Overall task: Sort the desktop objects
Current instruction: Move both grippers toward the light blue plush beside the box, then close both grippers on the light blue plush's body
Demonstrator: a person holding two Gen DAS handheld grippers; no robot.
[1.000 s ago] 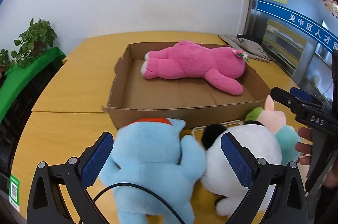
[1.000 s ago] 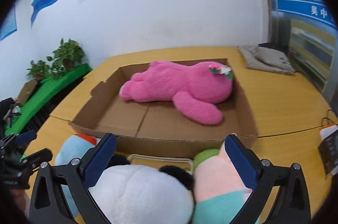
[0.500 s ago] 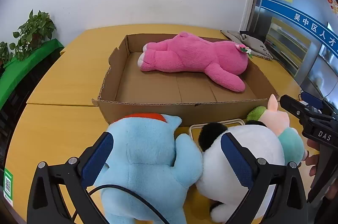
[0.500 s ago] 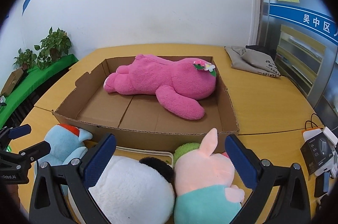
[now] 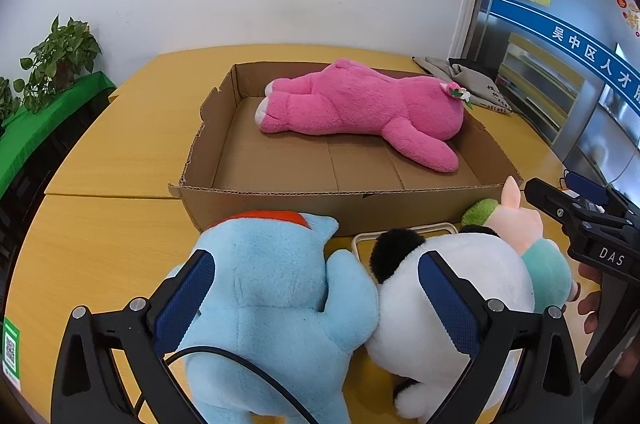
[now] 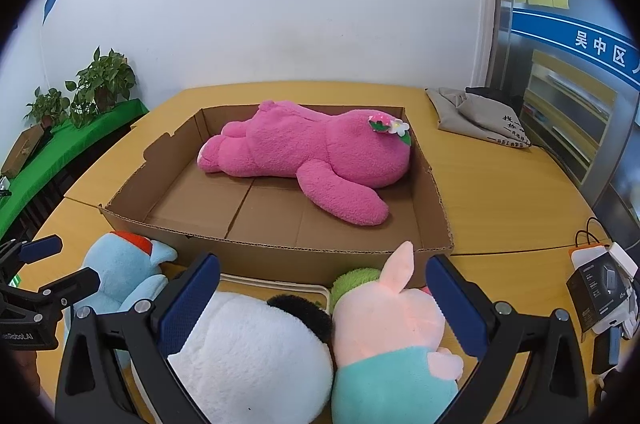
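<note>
Left tongs (image 5: pixel 312 296) wide, straddling blue plush (image 5: pixel 272 304) on worktop (image 5: pixel 100 224), in front of box (image 5: pixel 280 202). Right tongs (image 6: pixel 320 300) wide over panda (image 6: pixel 248 352) and pig (image 6: pixel 392 328). Centre on one body, squeeze deep, clear box wall.

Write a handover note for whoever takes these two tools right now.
Left tool: open, empty, poised over the blue plush and the panda plush.
Right tool: open, empty, above the panda and the pink pig plush.
Done: the pink bear plush lies in the cardboard box.
Left: blue plush, panda and pig sit on the table against the box's near wall; all three probably go in the box.
</note>
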